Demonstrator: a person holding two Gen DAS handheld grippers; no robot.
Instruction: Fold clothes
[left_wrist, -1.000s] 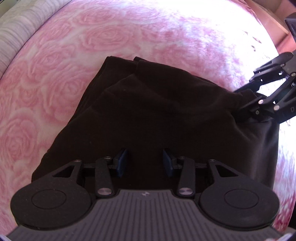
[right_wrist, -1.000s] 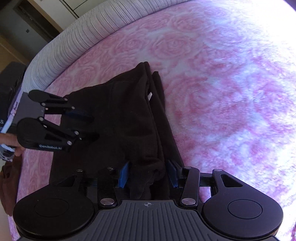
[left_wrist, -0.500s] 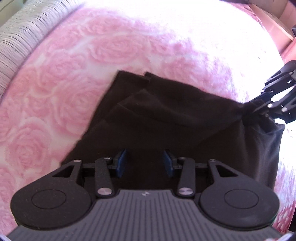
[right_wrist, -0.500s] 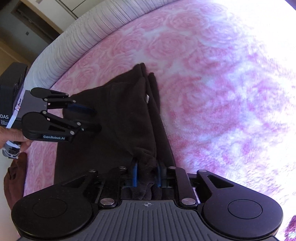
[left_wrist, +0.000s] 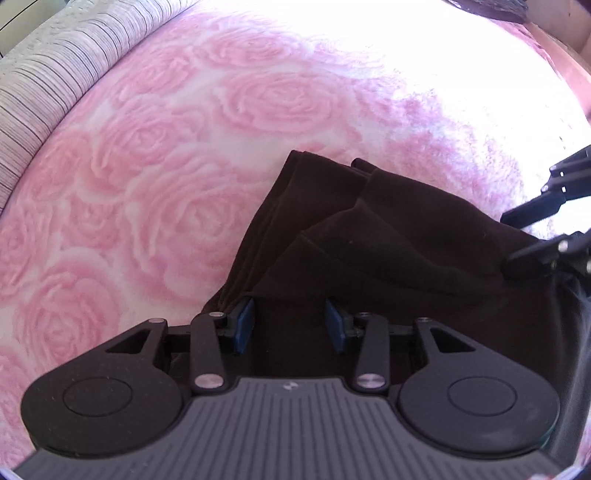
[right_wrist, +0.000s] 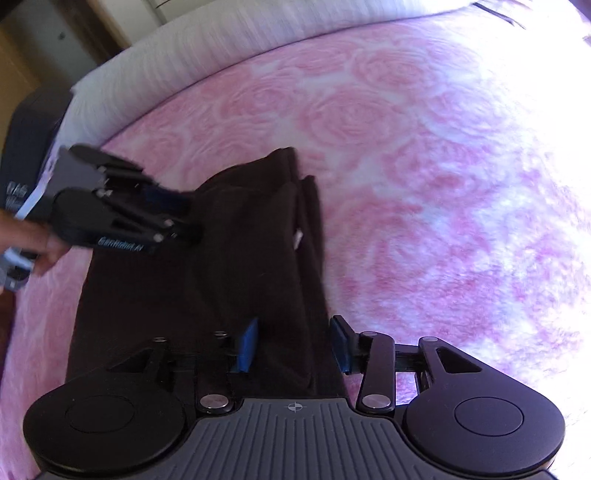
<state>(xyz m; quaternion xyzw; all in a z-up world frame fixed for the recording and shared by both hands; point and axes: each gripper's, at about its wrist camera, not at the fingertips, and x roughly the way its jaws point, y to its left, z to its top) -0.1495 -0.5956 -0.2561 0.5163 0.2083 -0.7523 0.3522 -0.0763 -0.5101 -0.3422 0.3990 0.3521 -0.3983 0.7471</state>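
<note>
A dark brown garment (left_wrist: 388, 236) lies folded lengthwise in layers on a pink rose-patterned bedspread (left_wrist: 177, 155). My left gripper (left_wrist: 291, 325) is open at the near left corner of the cloth, with fabric lying between its blue pads. At the right edge of that view, my right gripper (left_wrist: 508, 239) sits against the far corner. In the right wrist view, the garment (right_wrist: 236, 266) runs away from me, showing a small white tag (right_wrist: 297, 236). My right gripper (right_wrist: 294, 346) is open astride its near end. The left gripper (right_wrist: 181, 214), blurred, is held by a hand (right_wrist: 33, 243).
A grey-white striped cushion edge (left_wrist: 55, 74) borders the bedspread on the far side, also seen as the striped edge (right_wrist: 221, 40). A dark box (right_wrist: 22, 155) stands beyond the bed at left. Bright sunlit bedspread (right_wrist: 461, 184) stretches to the right of the garment.
My right gripper closed on the garment's end half a second ago and has now opened again. The left gripper stayed open and shifted toward the cloth's left edge.
</note>
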